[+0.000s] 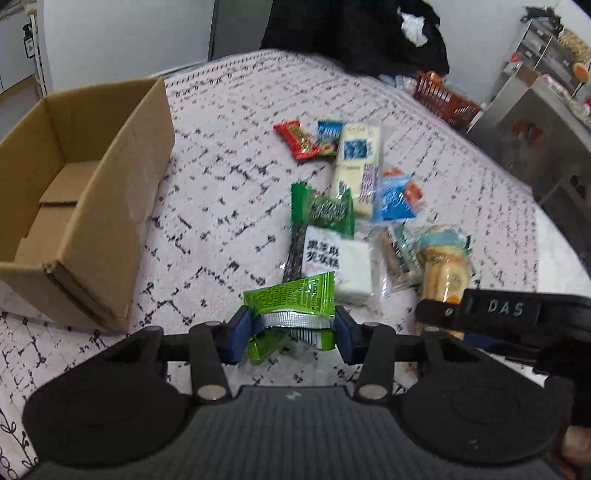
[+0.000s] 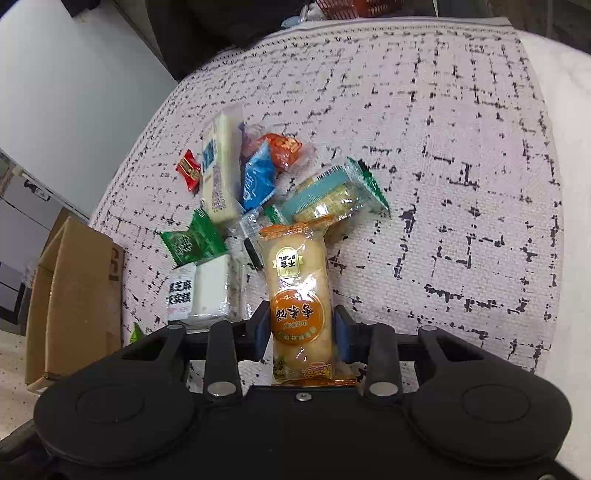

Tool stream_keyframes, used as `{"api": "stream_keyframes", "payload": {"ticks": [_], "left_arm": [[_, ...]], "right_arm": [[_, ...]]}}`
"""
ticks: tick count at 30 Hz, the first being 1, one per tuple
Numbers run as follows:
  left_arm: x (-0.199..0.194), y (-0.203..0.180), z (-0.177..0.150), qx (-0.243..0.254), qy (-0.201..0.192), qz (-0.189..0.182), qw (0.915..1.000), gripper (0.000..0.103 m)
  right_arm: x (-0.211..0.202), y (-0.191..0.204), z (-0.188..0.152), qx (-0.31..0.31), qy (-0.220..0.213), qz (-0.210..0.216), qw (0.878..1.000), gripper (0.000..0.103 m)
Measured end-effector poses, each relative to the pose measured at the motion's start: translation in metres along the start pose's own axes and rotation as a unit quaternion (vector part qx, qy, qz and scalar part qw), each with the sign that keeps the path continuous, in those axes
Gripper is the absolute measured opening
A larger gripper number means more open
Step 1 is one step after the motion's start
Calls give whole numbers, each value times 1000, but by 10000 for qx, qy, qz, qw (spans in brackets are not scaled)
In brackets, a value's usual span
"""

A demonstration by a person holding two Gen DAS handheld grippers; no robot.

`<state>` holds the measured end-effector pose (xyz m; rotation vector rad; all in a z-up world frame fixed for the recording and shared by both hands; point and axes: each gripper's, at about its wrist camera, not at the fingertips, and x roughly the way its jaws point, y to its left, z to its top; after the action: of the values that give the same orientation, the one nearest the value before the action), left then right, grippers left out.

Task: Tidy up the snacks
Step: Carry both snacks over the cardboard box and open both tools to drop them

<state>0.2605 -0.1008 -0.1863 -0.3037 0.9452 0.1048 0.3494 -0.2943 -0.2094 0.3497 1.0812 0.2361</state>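
Note:
My left gripper (image 1: 291, 328) is shut on a bright green snack packet (image 1: 291, 299), held above the patterned cloth. My right gripper (image 2: 301, 332) is shut on an orange rice cracker pack (image 2: 297, 295); the gripper also shows in the left wrist view (image 1: 480, 310), low at the right. A pile of snacks lies on the cloth: a white sesame cake pack (image 1: 336, 258), a dark green packet (image 1: 325, 210), a long white bar (image 1: 358, 166), a blue packet (image 1: 393, 199), a red packet (image 1: 297, 140). An open cardboard box (image 1: 74, 192) stands at the left.
The table is covered with a white cloth with black marks (image 2: 443, 147). A red basket (image 1: 443, 98) sits at the far right edge. Dark clothing (image 1: 351, 33) hangs behind the table. A metal shelf (image 1: 546, 92) stands at the right.

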Motion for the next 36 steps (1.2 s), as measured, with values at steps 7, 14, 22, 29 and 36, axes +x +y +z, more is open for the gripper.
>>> {"api": "stream_keyframes", "payload": {"ticks": [7,14,22,29,36], "left_arm": [[-27,7,3,-141,-321,-197,9992,46],[-56,16,7,-238,-681,-390,9966,46],[-90,40,21,-470,-1159,-510,9908,46],[-111,67,30,-802,-1437,-616,9845,46],[-116,96,36,-1126,-1488,-681,9801,46]], "right_arm": [[-22,11,-2,-74,-217,127,9997,34],[-55,36,-3,-287,-525,9,9982,34],[-84,85,-5,-545,-837,159,9949,34],[-92,123,-7,-661,-985,237,9927,34],[-92,161,-12,-819,-1082,293,9903,34]]}}
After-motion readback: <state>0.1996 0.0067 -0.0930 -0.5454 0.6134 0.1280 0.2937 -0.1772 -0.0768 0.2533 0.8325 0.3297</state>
